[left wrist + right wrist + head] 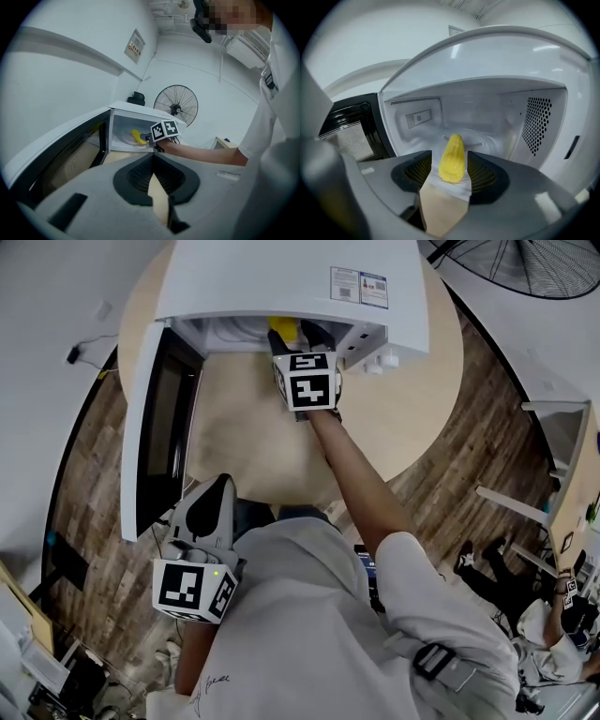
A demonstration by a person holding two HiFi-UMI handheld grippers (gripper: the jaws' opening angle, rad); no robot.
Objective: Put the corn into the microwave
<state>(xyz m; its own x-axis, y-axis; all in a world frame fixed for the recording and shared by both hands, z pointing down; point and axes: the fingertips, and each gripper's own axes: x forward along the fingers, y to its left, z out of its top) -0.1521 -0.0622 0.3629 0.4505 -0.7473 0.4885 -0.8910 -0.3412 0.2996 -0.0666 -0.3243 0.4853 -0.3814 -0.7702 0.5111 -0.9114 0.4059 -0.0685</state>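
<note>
Round table (412,418): 1 | microwave (281,277): 1, door open | corn (453,159): 1, inside

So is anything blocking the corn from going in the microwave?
No, nothing. The door is swung wide open, and the corn already lies inside the microwave, between the parted jaws of the right claw.

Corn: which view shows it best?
Right gripper view: the corn is centred, large and unblocked, lying inside the microwave. Head view shows only a yellow sliver under the microwave's top. Left gripper view shows it small and far off.
</note>
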